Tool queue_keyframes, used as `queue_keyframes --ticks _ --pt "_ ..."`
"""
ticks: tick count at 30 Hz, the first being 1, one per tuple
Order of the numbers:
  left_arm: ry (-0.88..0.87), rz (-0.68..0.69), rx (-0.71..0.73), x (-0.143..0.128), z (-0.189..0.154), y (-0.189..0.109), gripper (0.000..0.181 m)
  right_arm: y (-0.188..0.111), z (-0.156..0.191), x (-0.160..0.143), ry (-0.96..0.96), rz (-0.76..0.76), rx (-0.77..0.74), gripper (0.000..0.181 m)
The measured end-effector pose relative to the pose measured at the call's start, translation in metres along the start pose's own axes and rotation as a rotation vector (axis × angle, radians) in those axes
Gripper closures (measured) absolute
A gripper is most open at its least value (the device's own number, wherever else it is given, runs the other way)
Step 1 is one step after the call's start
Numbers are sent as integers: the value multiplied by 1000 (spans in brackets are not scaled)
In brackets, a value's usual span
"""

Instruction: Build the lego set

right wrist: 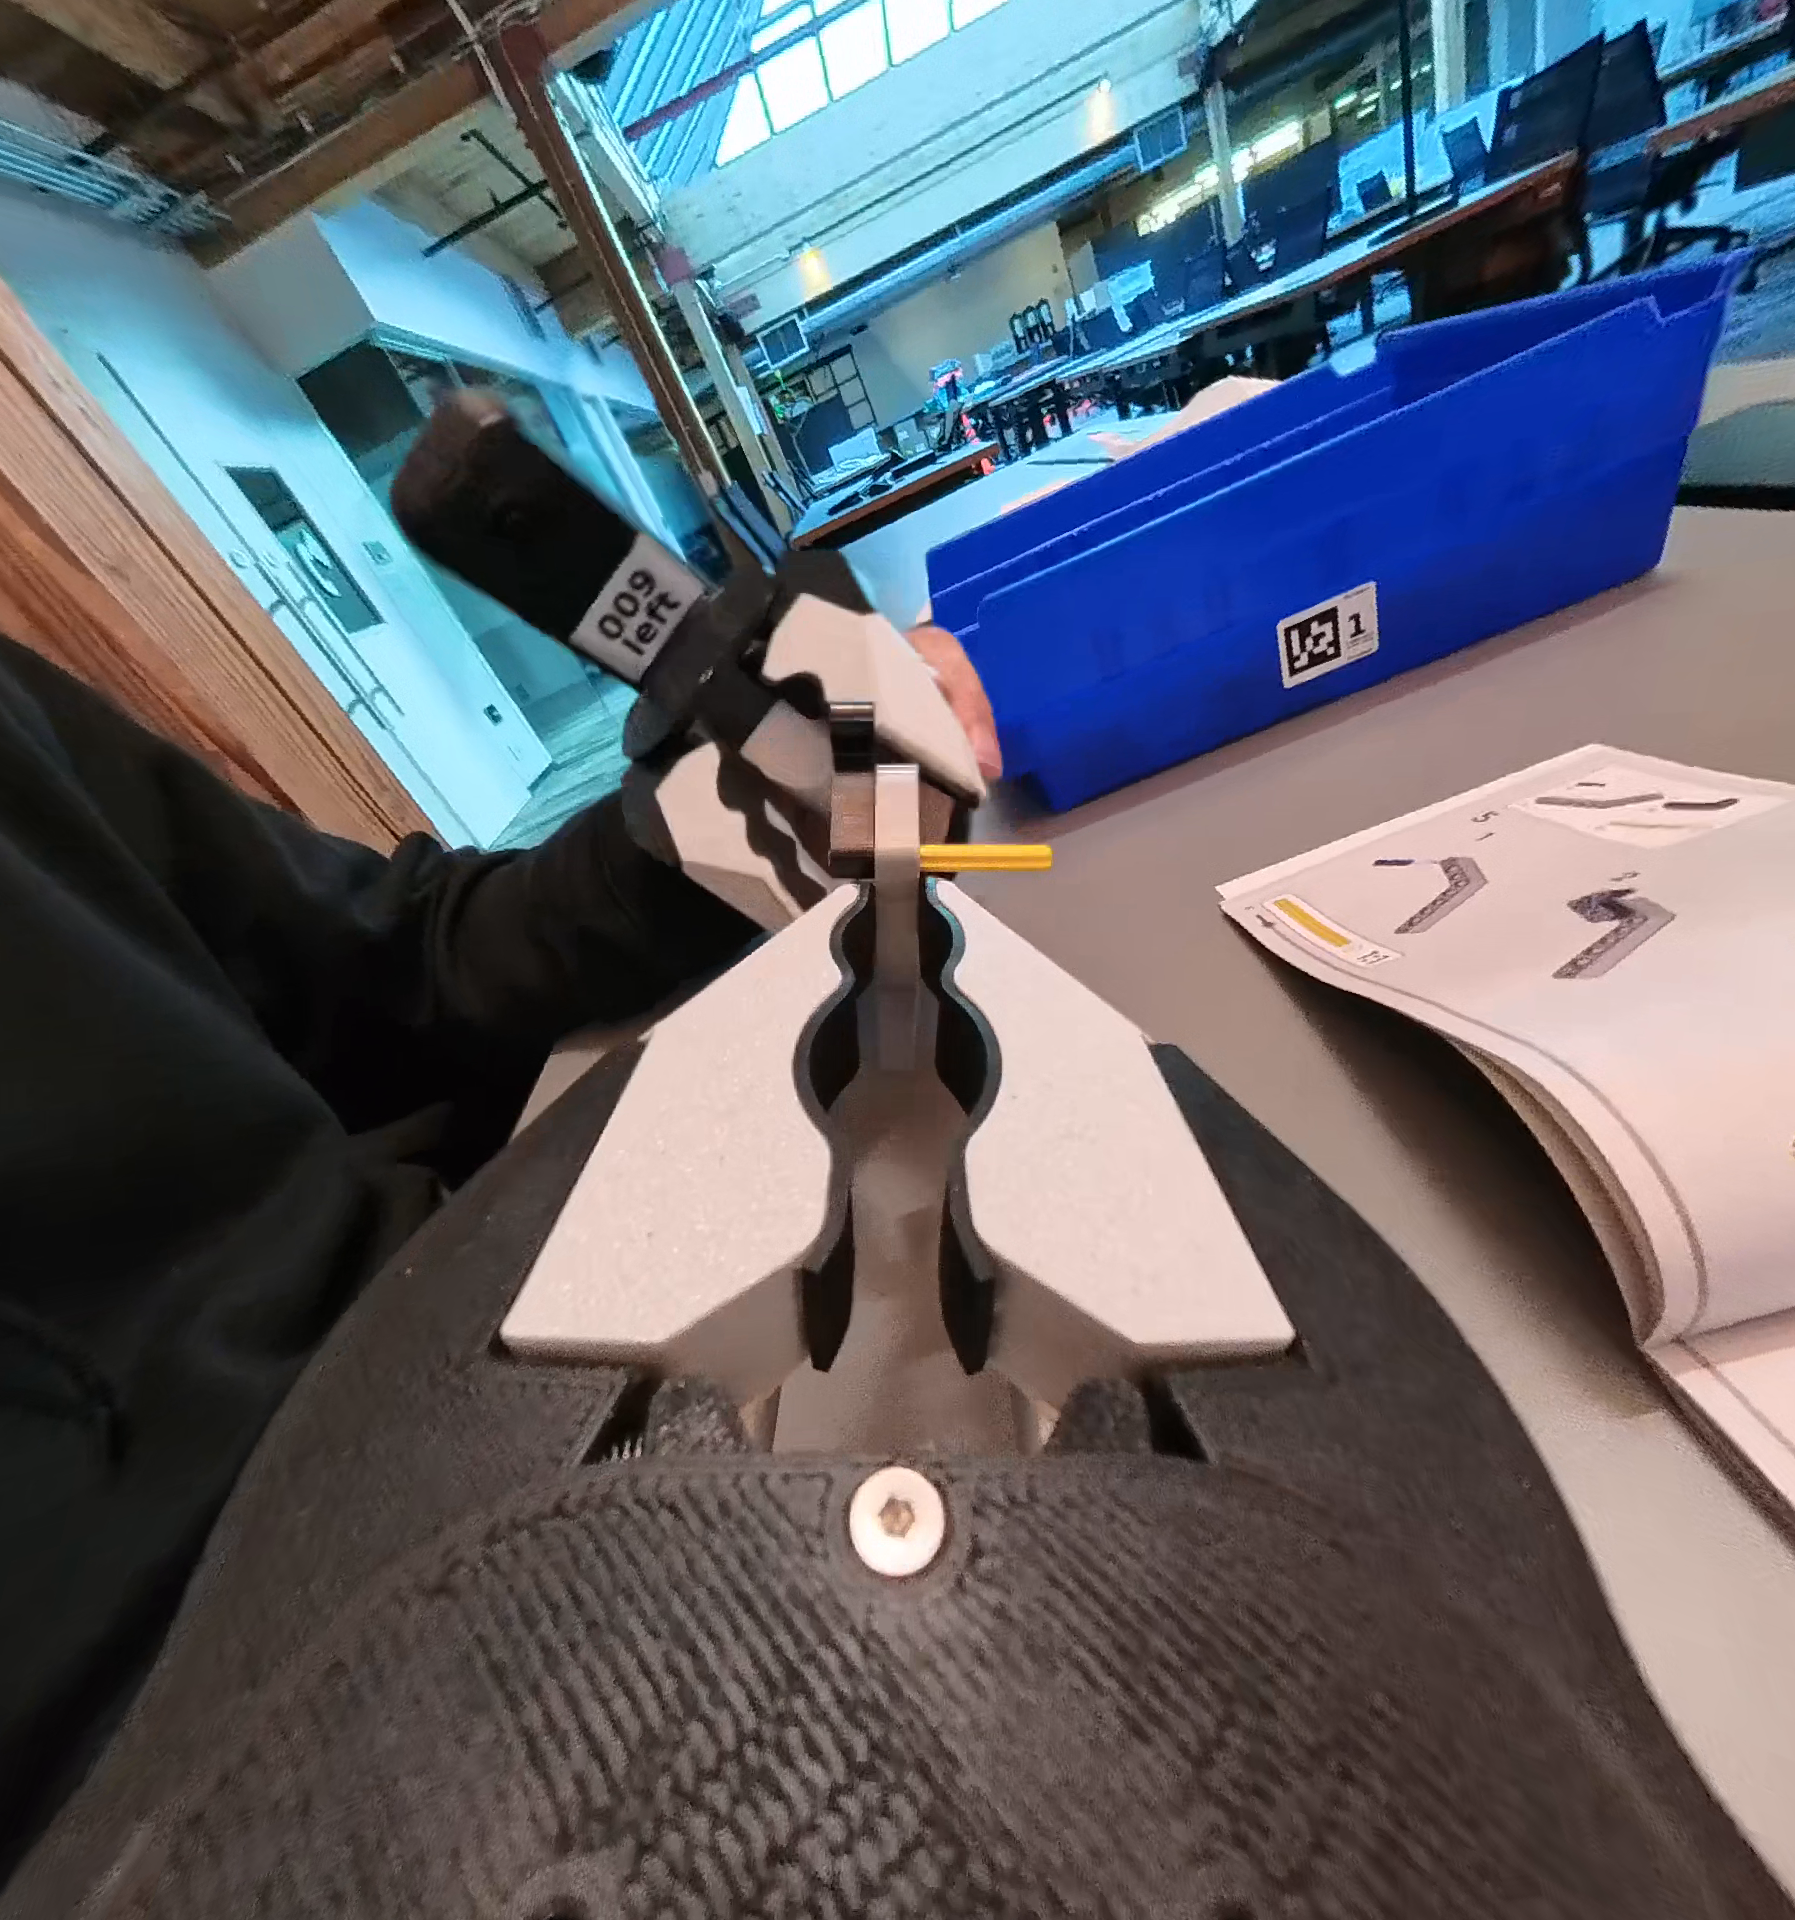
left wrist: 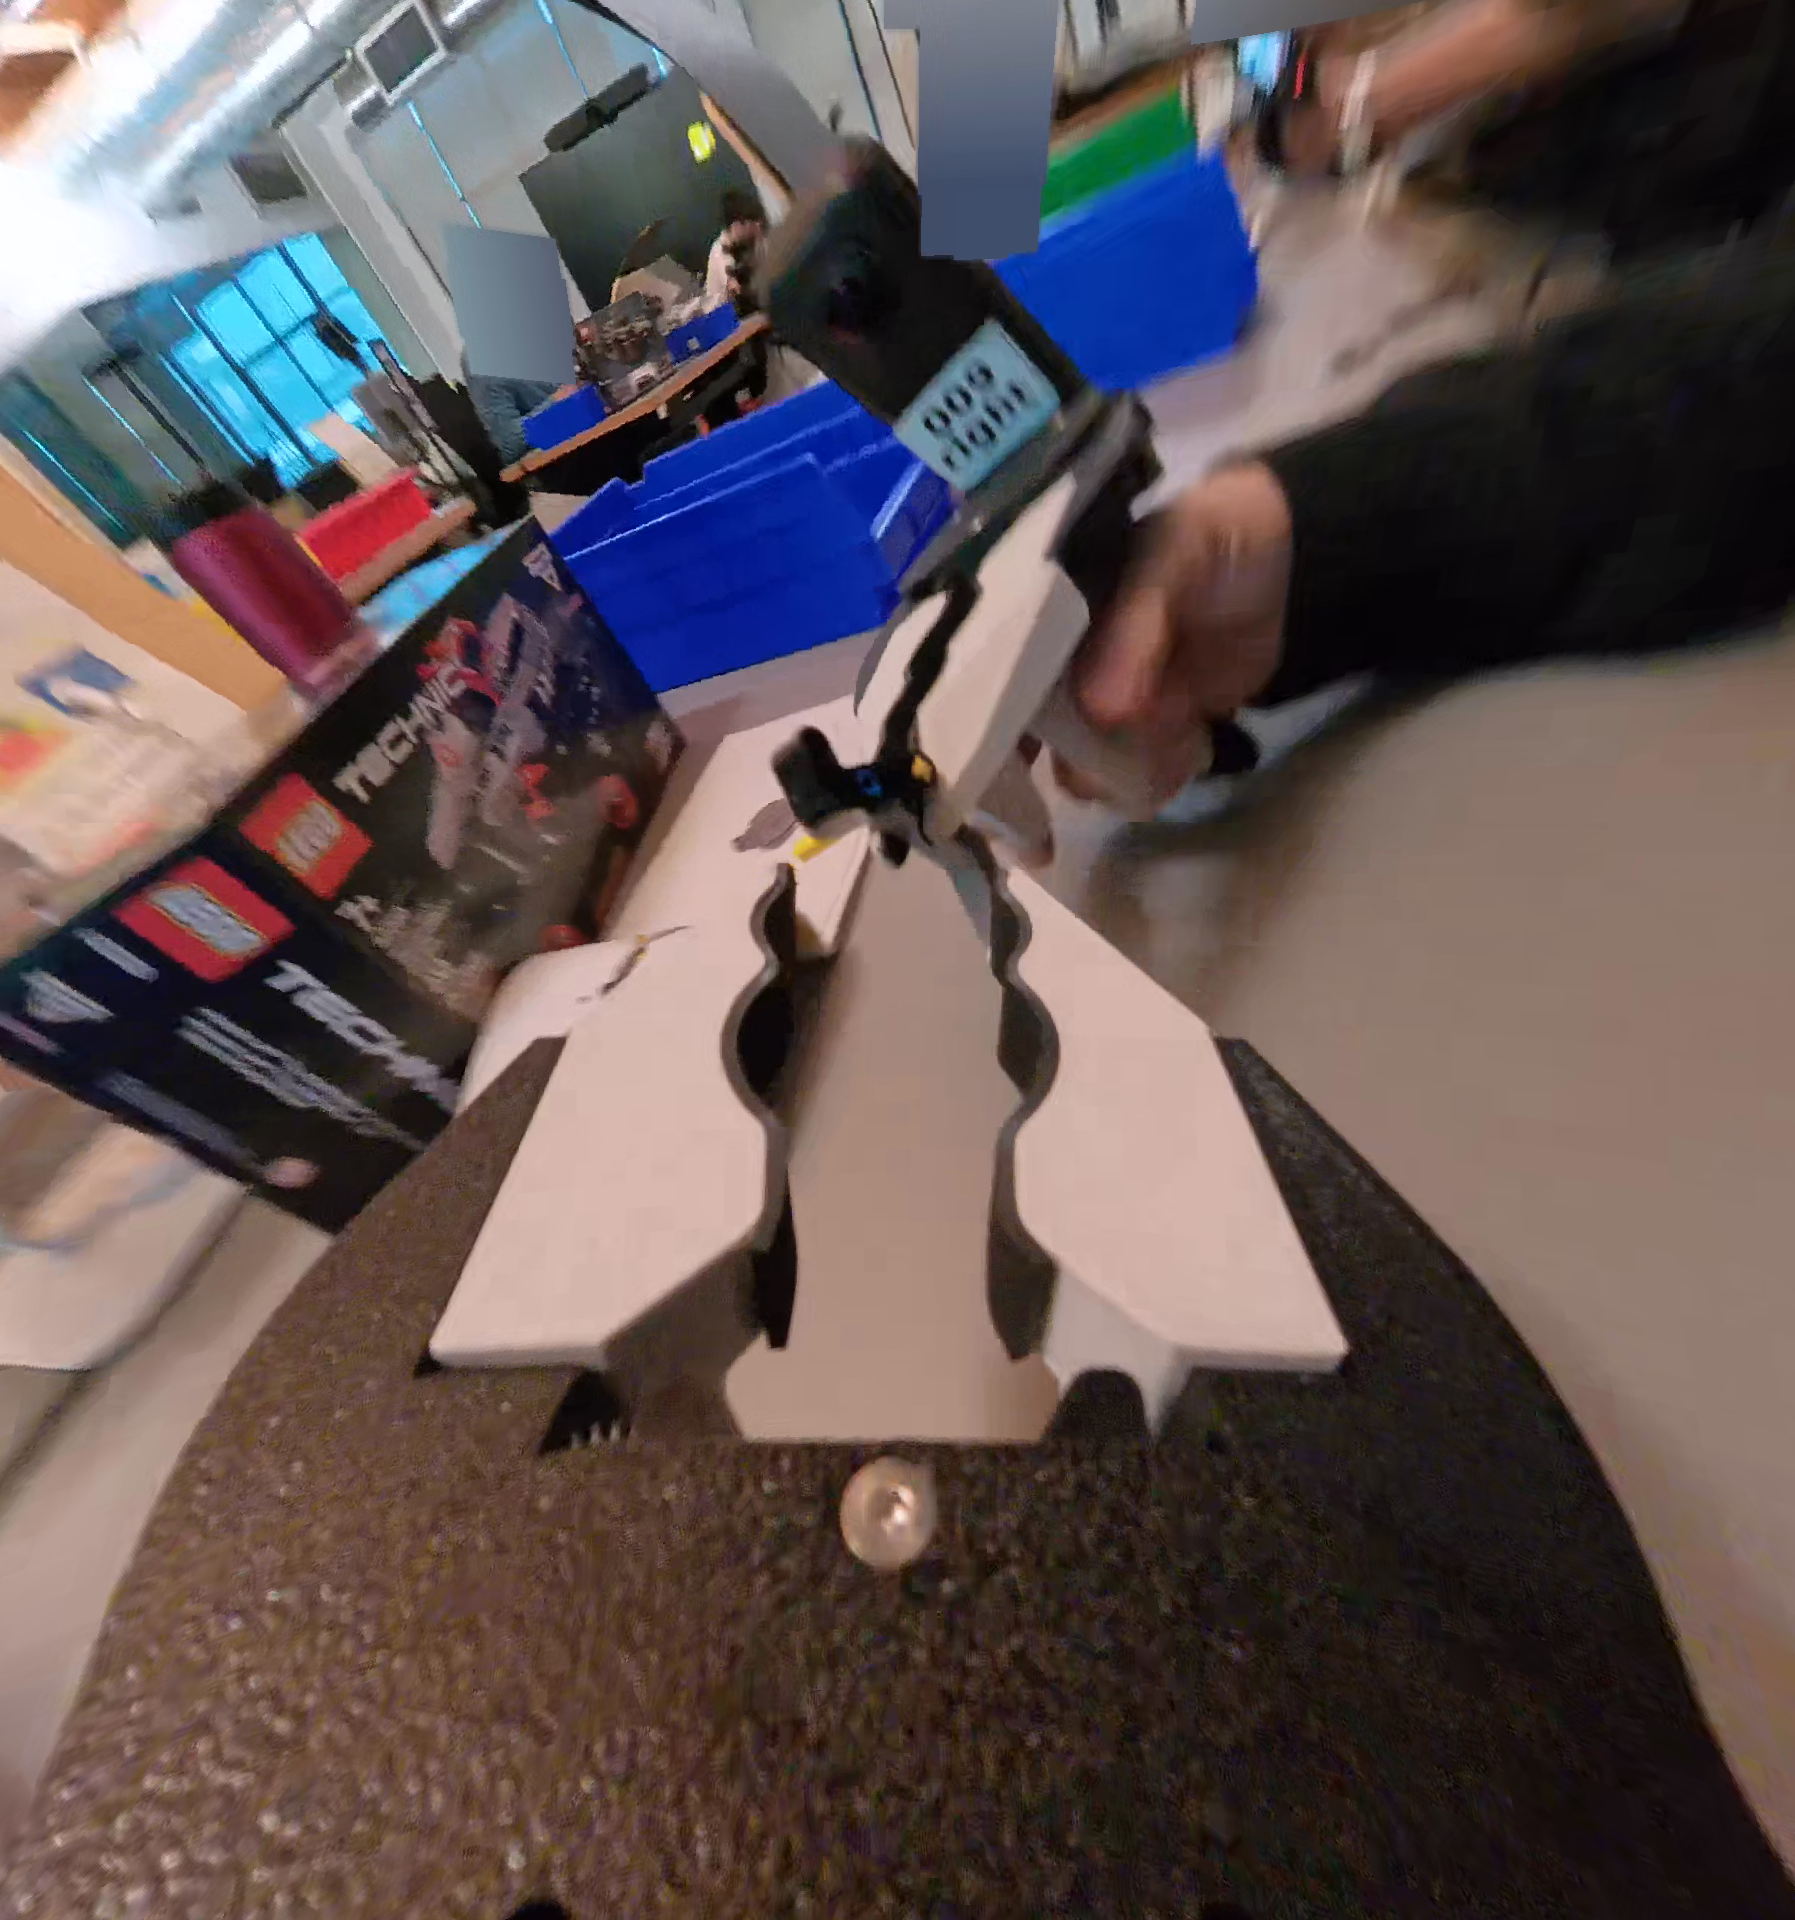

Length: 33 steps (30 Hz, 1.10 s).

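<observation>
Tightly, right fingers (right wrist: 1018, 1091) around grey beam (right wrist: 898, 935).

From my left camera nearly everything is smeared by motion: the set's box (left wrist: 353, 935) reads only as a dark shape with red patches, and its left end runs off the picture. The small cluster of pieces (left wrist: 851, 795) at the tip of the right tongs (left wrist: 898, 821) is too blurred for me to sort out. I cannot tell whether my left tongs (left wrist: 893, 925) touch anything. From my right camera, the grey piece (right wrist: 898, 894) hides where the yellow rod (right wrist: 986, 857) begins. The booklet (right wrist: 1599, 987) is cut off at the right edge.
</observation>
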<state>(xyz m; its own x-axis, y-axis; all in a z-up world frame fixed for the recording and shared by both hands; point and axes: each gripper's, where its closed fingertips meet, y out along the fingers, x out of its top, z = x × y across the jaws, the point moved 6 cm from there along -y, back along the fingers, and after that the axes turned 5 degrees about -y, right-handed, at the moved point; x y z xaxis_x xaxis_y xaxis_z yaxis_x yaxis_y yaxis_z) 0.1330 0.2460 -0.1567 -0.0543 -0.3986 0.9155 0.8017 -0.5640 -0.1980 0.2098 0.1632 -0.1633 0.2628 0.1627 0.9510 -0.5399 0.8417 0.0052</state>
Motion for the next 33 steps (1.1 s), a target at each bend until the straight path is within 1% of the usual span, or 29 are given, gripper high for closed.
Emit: queue_keyframes --ticks 1,3,6,8,10,12,13,17,18,19,23,29,33 --pt "85 36 11 -1 -2 -1 147 -1 -1 0 -2 8 -7 175" --pt "175 77 35 3 -5 -1 141 -1 -1 -2 -44 43 -35 175" --pt "301 104 88 12 -6 -3 138 0 -2 -8 -162 159 -99 175" --pt "347 182 61 7 -9 -3 135 1 -2 -12 -254 232 -145 175" --pt "350 249 41 1 -10 -3 134 1 1 -15 -361 305 -184 175" --pt "286 297 -22 -4 -13 -3 142 3 2 -19 -466 381 -235 175" --pt "237 310 -40 -6 -12 -3 143 6 5 -21 -516 408 -239 175" --pt "68 289 -87 -9 -8 -5 146 17 15 -25 -630 446 -251 175" --pt "52 289 -105 -10 -9 -6 152 19 15 -26 -642 445 -263 175" --pt "43 293 -123 -12 -9 -7 161 20 15 -26 -648 444 -270 175" --pt "-7 276 -142 -14 -8 -7 167 19 11 -26 -605 407 -258 175" --pt "-165 230 -163 -19 -3 -5 168 17 7 -29 -579 372 -253 172" --pt "-263 179 -136 -19 4 -6 168 15 4 -28 -589 374 -279 167"
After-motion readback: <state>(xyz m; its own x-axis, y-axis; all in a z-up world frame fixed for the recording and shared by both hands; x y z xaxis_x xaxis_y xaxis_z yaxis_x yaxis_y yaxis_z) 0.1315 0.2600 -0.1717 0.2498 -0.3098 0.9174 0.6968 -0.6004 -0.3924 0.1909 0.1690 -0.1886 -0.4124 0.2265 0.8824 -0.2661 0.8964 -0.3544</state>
